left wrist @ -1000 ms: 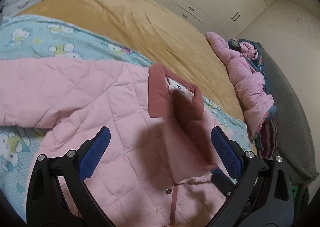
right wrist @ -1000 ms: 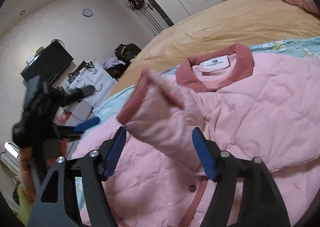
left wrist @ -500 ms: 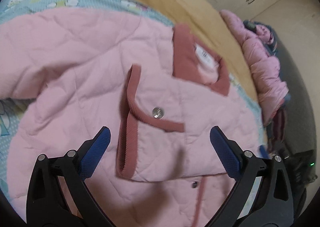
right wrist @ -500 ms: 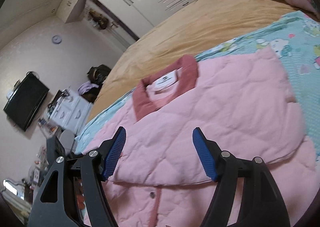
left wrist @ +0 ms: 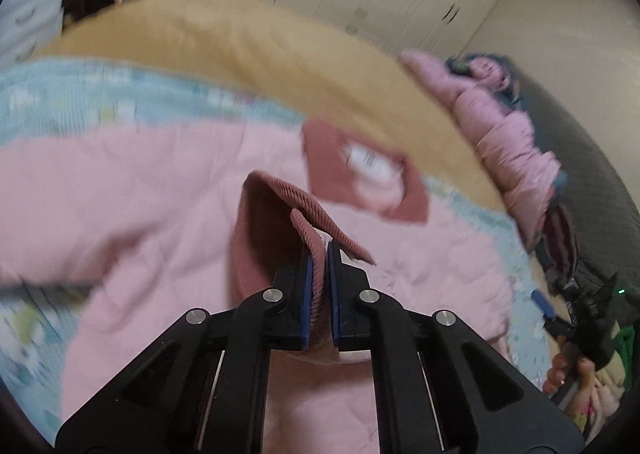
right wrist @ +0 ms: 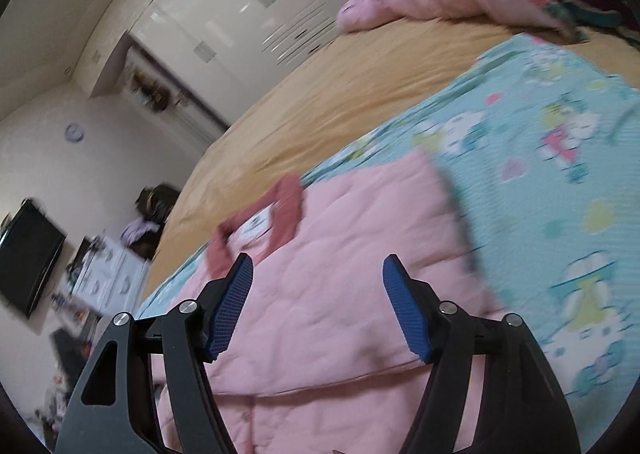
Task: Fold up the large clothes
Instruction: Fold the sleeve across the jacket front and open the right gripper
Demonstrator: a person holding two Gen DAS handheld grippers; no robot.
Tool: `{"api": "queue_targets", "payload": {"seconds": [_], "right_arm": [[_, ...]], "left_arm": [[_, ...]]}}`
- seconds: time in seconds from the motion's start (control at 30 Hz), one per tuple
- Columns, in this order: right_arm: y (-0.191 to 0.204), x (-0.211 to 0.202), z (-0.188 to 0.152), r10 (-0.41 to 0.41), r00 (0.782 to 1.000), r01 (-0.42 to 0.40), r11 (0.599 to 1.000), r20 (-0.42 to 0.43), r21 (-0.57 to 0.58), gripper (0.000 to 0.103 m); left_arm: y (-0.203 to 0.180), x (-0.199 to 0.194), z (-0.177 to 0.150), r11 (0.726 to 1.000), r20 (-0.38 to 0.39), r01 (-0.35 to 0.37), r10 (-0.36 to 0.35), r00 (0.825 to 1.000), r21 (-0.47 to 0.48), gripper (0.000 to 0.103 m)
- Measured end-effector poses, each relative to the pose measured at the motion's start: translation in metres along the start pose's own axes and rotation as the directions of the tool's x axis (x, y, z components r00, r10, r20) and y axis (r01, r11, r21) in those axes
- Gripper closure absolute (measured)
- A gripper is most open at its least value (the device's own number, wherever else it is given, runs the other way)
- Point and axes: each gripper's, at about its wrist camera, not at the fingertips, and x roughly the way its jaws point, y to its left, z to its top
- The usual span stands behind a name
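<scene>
Pink jacket's (left wrist: pixel 140 214) ribbed cuff (left wrist: pixel 308 230) pinched in left tool (left wrist: pixel 319 254); right tool (right wrist: pixel 316 286) closing, empty above it.

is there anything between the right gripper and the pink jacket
Nothing visible. The right gripper hangs over the pink jacket with bare quilted fabric showing between its closing jaws, which pinch nothing yet.

I see a pale pink quilted jacket (left wrist: pixel 140 206) with dusty-rose ribbed collar (left wrist: pixel 360 174) lying spread on the bed; its near ribbed cuff (left wrist: pixel 272 222) is lifted, folded over the front.
</scene>
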Motion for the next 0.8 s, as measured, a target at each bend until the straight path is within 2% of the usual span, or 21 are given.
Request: {"api": "queue_targets", "payload": {"seconds": [0.1, 0.2, 0.3, 0.5, 0.57, 0.67, 0.8], "right_arm": [[-0.006, 0.002, 0.001, -0.043, 0.999, 0.043, 0.999, 0.007, -0.012, 0.042], [0.01, 0.013, -0.005, -0.086, 0.996, 0.085, 0.99, -0.012, -0.114, 0.043], [0.031, 0.029, -0.017, -0.096, 0.994, 0.084, 0.975, -0.05, -0.204, 0.043], [0.041, 0.062, -0.037, -0.155, 0.98, 0.116, 0.954, -0.125, -0.277, 0.043], [0.04, 0.067, -0.039, -0.191, 0.972, 0.144, 0.944, -0.134, -0.297, 0.042], [0.023, 0.084, -0.044, -0.256, 0.945, 0.193, 0.939, -0.204, -0.286, 0.042], [0.008, 0.096, -0.049, -0.263, 0.935, 0.207, 0.95, -0.239, -0.235, 0.044]], "left_arm": [[-0.003, -0.009, 0.008, 0.999, 0.042, -0.014, 0.013, 0.999, 0.03, 0.102], [0.007, 0.006, 0.001, 0.997, 0.008, -0.069, 0.068, 0.998, 0.044, 0.102], [0.019, 0.024, -0.013, 0.988, -0.033, -0.137, 0.14, 0.99, 0.073, 0.101], [0.038, 0.039, -0.032, 0.983, -0.086, -0.172, 0.177, 0.98, 0.064, 0.101], [0.041, 0.043, -0.034, 0.982, -0.1, -0.18, 0.185, 0.978, 0.065, 0.101], [0.047, 0.05, -0.037, 0.981, -0.117, -0.183, 0.189, 0.975, 0.059, 0.101], [0.05, 0.057, -0.043, 0.982, -0.136, -0.182, 0.187, 0.973, 0.051, 0.099]]}}
